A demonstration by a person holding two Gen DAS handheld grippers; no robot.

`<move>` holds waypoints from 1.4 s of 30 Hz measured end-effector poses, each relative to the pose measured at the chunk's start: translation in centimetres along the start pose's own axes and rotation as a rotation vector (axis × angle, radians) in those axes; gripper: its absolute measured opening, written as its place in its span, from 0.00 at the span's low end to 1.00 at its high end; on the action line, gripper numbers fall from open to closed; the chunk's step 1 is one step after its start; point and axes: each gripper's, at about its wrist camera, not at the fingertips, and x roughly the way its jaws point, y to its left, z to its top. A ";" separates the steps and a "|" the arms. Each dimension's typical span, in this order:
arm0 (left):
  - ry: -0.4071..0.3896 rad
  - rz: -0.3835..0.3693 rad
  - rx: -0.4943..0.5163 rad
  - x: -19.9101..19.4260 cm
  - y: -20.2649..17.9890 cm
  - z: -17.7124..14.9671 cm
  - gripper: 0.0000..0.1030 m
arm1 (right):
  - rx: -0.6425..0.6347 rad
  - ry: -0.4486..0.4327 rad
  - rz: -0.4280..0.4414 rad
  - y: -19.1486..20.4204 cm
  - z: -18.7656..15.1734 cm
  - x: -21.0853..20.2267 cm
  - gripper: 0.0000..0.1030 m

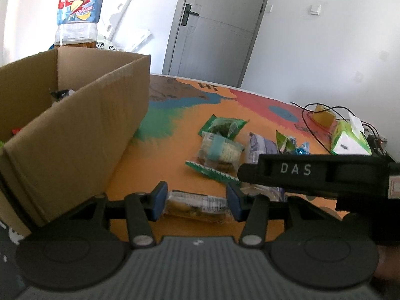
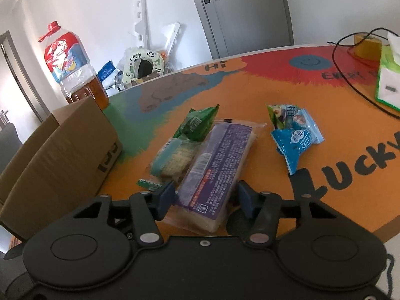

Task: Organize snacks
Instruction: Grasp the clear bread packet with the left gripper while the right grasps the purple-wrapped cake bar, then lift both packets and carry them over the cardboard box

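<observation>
Hidden and cut-off parts around the cardboard box

Its near wall hides most of what lies inside; only dark and red scraps show, too small to identify. Right of the box, the right gripper covers part of the snack pile; the tissue pack is cut by the frame edge

Left wrist view sits low and close over the table, facing the door, the cardboard box close on its left. Right wrist view stands higher, angled down at the same table. Both share the box, the oil jug and, apparently, the purple packet.
</observation>
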 end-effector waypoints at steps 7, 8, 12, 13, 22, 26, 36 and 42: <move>0.001 0.000 -0.001 -0.3 0.2 -0.1 0.49 | 0.011 -0.006 -0.010 -1.2 -0.3 -0.7 0.39; 0.000 -0.001 -0.002 -0.3 0.3 -0.2 0.49 | 0.011 -0.008 -0.016 -1.4 -0.4 -0.9 0.39; -0.002 -0.003 -0.010 -0.5 0.3 -0.2 0.49 | 0.010 -0.009 -0.031 -1.8 -0.9 -1.6 0.39; -0.004 -0.005 -0.012 -0.6 0.3 -0.2 0.49 | 0.012 -0.010 -0.034 -2.0 -1.1 -1.9 0.38; -0.019 -0.009 -0.025 -1.2 0.3 -0.2 0.49 | 0.062 -0.001 -0.053 -3.3 -2.1 -4.1 0.43; -0.017 -0.018 -0.029 -1.4 0.3 -0.3 0.49 | 0.047 -0.014 -0.061 -2.8 -1.8 -3.6 0.48; -0.012 -0.019 -0.033 -1.3 0.5 -0.1 0.49 | -0.032 -0.016 -0.111 -1.7 -1.8 -2.5 0.40; -0.030 -0.021 -0.028 -2.1 0.0 0.1 0.49 | 0.019 -0.039 -0.069 -2.9 -2.1 -4.0 0.32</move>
